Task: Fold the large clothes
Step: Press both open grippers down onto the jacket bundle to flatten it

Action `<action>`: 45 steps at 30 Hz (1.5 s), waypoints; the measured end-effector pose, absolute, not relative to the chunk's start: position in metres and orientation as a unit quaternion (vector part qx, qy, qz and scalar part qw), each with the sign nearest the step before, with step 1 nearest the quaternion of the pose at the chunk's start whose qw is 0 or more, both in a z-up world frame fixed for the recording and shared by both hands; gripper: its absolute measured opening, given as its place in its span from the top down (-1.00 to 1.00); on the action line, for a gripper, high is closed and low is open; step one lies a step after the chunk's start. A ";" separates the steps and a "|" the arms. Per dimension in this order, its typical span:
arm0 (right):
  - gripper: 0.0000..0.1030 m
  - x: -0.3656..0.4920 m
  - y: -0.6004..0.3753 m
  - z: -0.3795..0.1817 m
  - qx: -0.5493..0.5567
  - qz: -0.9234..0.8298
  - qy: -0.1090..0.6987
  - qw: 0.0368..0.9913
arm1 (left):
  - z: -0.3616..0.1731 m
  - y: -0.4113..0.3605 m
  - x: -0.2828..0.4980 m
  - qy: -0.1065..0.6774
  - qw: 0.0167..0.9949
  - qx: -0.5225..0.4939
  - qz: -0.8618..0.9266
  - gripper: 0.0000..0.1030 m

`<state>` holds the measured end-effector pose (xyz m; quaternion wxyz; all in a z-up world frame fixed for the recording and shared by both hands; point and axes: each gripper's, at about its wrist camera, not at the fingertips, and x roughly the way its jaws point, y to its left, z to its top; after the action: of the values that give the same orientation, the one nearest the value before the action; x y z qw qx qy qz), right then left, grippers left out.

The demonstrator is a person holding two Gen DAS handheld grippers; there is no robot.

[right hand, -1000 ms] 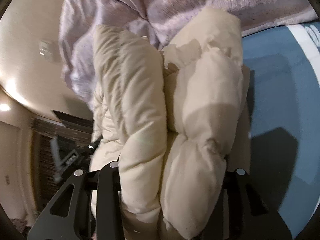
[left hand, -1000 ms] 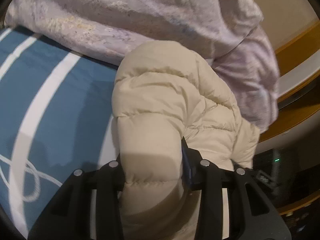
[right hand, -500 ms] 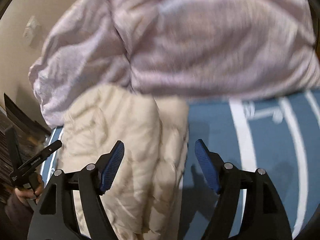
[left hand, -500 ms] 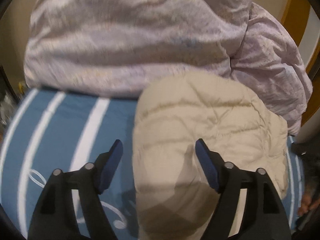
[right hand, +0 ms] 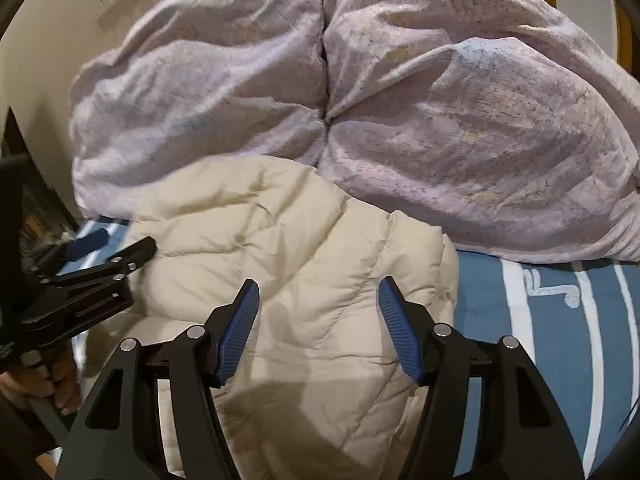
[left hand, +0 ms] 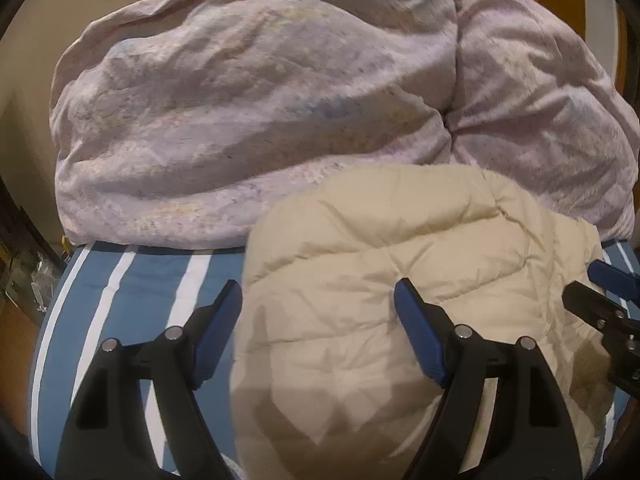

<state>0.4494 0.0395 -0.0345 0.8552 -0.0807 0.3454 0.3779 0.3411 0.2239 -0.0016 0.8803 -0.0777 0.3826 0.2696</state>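
Observation:
A cream quilted puffer jacket (left hand: 400, 292) lies folded in a bundle on the blue striped bed sheet (left hand: 132, 292); it also shows in the right wrist view (right hand: 288, 264). My left gripper (left hand: 318, 300) is open and empty, held above the jacket's left edge. My right gripper (right hand: 318, 300) is open and empty above the jacket's right half. The right gripper also shows at the right edge of the left wrist view (left hand: 600, 300), and the left gripper at the left edge of the right wrist view (right hand: 92, 264).
A big crumpled lilac duvet (left hand: 256, 112) is heaped at the back of the bed, touching the jacket's far edge; it fills the upper right wrist view (right hand: 400, 100). Blue sheet with white stripes (right hand: 560, 320) lies right of the jacket. A beige wall (right hand: 48, 32) stands behind.
Both grippers let go of the jacket, opened and pulled back. The jacket, held up one second ago, now lies folded on the bed.

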 end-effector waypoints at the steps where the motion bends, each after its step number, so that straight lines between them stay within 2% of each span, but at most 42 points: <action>1: -0.24 0.450 0.041 -0.041 -0.089 0.370 0.345 0.858 | -0.005 0.223 0.343 0.386 0.879 -0.077 0.268 -0.51; 10: -0.24 0.450 0.039 -0.075 -0.101 0.358 0.337 0.865 | -0.032 0.223 0.348 0.381 0.883 -0.090 0.260 -0.61; 23: -0.28 0.453 0.037 -0.088 -0.066 0.362 0.341 0.865 | -0.055 0.233 0.349 0.370 0.883 -0.120 0.262 -0.79; 45: -0.32 0.454 0.036 -0.088 -0.060 0.363 0.341 0.865 | -0.065 0.237 0.350 0.370 0.882 -0.125 0.263 -0.87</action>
<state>0.4545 0.0360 -0.0881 0.8652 -0.0602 0.3409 0.3628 0.3501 0.2368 -0.0655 0.8821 -0.1247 0.3704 0.2631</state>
